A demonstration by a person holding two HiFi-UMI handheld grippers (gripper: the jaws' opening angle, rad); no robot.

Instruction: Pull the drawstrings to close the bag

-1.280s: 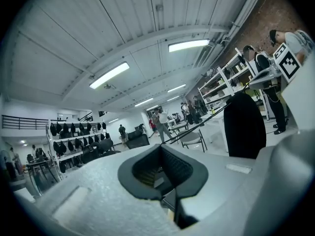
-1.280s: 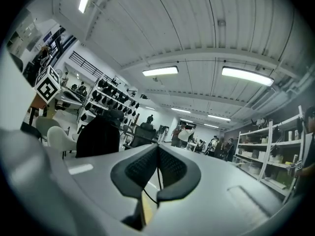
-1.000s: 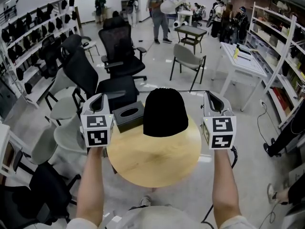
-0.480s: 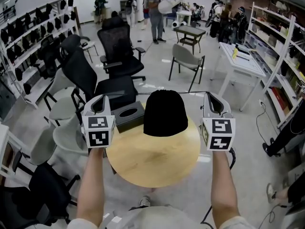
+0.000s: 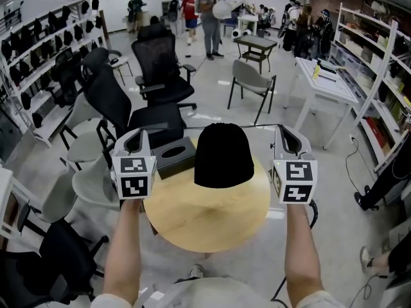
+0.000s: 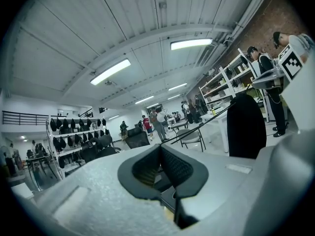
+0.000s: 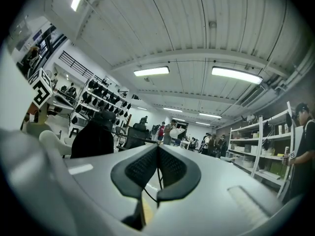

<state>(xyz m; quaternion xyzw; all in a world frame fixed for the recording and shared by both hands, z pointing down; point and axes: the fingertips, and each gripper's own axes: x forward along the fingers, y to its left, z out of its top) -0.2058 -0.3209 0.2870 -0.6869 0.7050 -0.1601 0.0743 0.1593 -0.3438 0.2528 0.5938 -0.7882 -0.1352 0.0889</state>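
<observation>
On the round wooden table the black bag stands upright, with a tissue box just beside it on the left. From my head I catch only thin lines running off the bag's top. The left gripper view shows my left claw closed on the left drawstring, which is pulled straight toward the bag. The right gripper view shows my right claw clamped on the right drawstring, a thin black thread. Around the table are black office chairs and shelves, and people stand far back. My forearms reach forward, claws level, one on each side of the bag.
</observation>
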